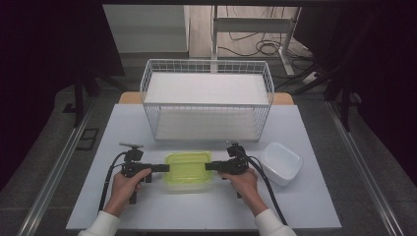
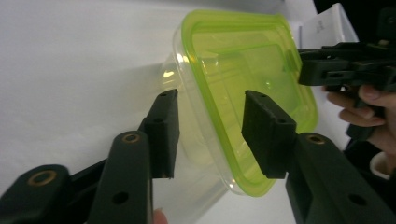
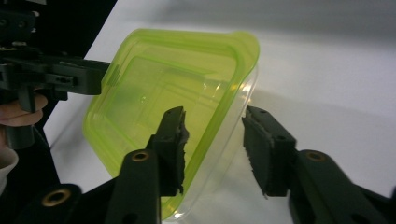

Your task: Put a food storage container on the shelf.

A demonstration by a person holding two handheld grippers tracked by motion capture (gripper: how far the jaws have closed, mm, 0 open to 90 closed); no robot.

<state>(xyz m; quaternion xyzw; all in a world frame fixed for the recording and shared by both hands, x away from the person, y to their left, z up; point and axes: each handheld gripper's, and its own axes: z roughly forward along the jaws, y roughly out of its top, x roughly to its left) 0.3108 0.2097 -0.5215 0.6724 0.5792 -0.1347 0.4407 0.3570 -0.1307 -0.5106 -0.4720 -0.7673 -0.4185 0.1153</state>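
Note:
A clear plastic container with a lime-green lid (image 1: 188, 169) sits on the white table, near its front middle. My left gripper (image 1: 167, 167) reaches in from the left at the container's left end. Its jaws straddle the rim, one pad (image 2: 163, 128) beside the clear wall and the other pad (image 2: 266, 135) over the lid, with gaps still showing. My right gripper (image 1: 206, 166) comes in from the right in the same way. One pad (image 3: 172, 149) lies over the lid and the other pad (image 3: 261, 154) stands off the wall. Both are open around the container's edges.
A white wire basket (image 1: 206, 101) with a white liner stands behind the container. A white rounded bowl (image 1: 281, 162) lies at the right, close to my right hand. The table's front edge (image 1: 196, 227) runs just beneath the forearms. Cables trail from both grippers.

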